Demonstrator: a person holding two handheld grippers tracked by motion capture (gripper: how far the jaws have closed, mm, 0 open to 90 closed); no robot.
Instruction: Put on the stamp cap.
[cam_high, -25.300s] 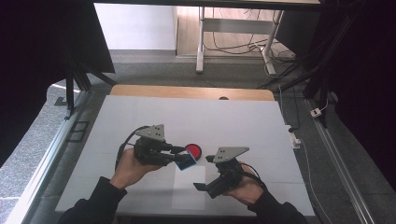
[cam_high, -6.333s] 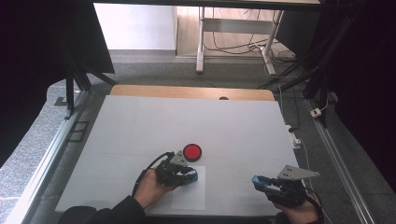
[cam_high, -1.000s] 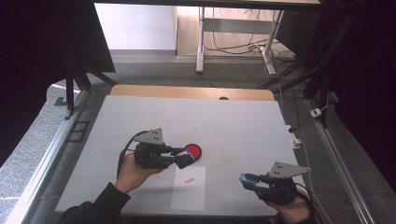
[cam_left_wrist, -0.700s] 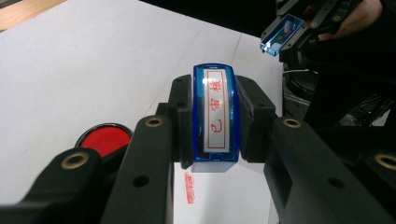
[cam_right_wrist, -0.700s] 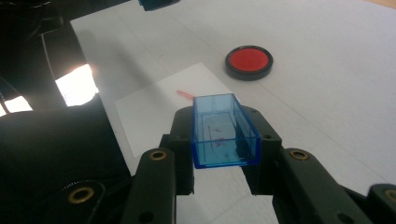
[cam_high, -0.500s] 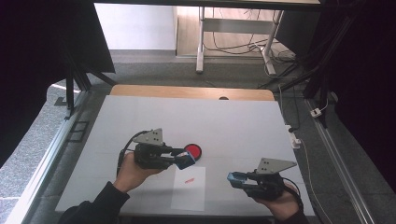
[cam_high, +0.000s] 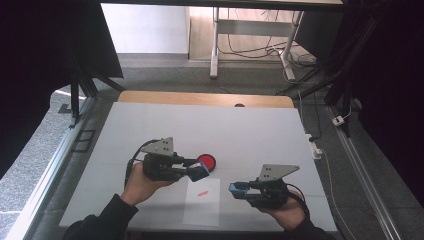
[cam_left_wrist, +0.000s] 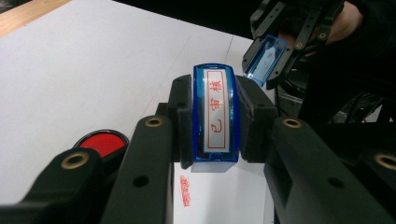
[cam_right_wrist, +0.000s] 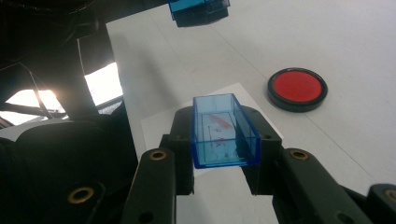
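Both grippers, the left gripper (cam_high: 197, 170) and the right gripper (cam_high: 235, 188), are black, blocky tools, each topped by a grey three-cornered plate and trailing a black cable that loops back past the hand. Seen close in the gripper views, each one's two jaws are matte black bars with brass-coloured rivets and small plain holes, ending in thick squared pads. The person wears dark sleeves (cam_high: 107, 216) that reach the wrists.
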